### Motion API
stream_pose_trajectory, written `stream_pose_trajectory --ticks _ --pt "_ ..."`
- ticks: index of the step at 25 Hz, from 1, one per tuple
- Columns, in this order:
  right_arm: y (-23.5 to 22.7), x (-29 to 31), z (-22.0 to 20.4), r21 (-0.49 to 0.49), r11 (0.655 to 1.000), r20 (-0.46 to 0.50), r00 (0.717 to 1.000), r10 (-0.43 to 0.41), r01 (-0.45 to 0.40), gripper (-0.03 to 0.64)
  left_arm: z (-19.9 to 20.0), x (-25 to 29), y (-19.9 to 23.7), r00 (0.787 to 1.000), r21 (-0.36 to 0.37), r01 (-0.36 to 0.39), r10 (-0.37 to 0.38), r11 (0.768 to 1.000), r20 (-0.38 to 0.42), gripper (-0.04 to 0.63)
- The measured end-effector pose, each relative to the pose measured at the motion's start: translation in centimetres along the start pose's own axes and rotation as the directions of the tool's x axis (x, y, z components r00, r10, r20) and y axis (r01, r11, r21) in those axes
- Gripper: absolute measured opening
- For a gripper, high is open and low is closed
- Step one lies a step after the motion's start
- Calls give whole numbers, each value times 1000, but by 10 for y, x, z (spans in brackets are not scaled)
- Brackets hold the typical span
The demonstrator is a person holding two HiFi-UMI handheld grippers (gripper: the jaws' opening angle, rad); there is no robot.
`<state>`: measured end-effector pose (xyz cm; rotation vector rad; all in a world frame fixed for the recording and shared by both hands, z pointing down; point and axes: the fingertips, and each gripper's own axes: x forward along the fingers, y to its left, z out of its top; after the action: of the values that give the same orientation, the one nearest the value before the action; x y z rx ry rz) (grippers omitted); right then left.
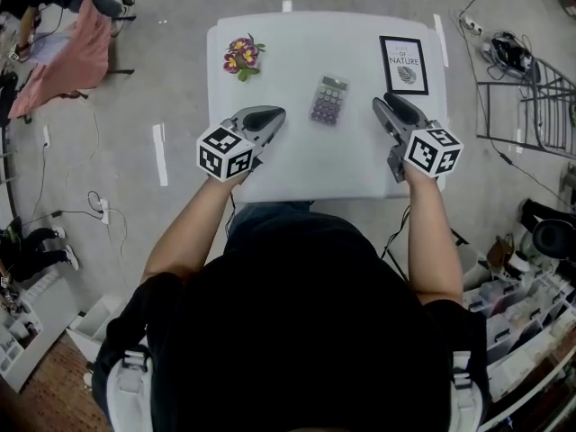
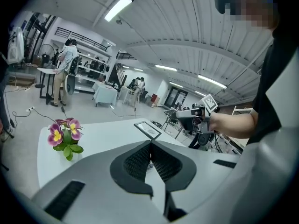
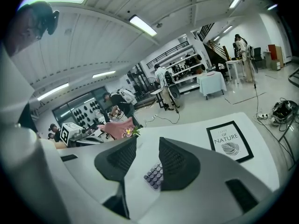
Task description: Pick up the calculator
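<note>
A small grey calculator [image 1: 329, 100] with purple keys lies flat in the middle of the white table [image 1: 297, 165]. My right gripper [image 1: 384, 103] hovers to its right, jaws open and empty. In the right gripper view the calculator [image 3: 154, 175] shows through the gap between the jaws of that gripper [image 3: 147, 142], a short way beyond them. My left gripper [image 1: 274, 114] hangs to the calculator's left, its jaws closed together with nothing between them. The left gripper view shows its own gripper [image 2: 150, 145] shut and the right gripper [image 2: 192, 118] across the table.
A bunch of purple and yellow flowers [image 1: 242, 56] lies at the table's far left. A black-framed print [image 1: 404, 64] lies at the far right. Cables and a metal rack [image 1: 531, 106] stand on the floor to the right. People stand in the background by shelves [image 3: 163, 85].
</note>
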<state>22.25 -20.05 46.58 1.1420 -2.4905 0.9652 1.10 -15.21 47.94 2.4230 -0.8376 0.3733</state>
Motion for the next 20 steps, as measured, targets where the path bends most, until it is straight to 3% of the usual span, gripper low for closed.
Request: stream_pose_trajectory --ticks 7,20 --pt "-26 46 -10 13 1000 -66 998 5 -4 160 -22 20 24 999 -43 10 -11 999 -33 18" --pt "-67 112 -49 31 999 -216 976 29 -23 161 -53 47 30 997 -105 40 -46 994 -62 18"
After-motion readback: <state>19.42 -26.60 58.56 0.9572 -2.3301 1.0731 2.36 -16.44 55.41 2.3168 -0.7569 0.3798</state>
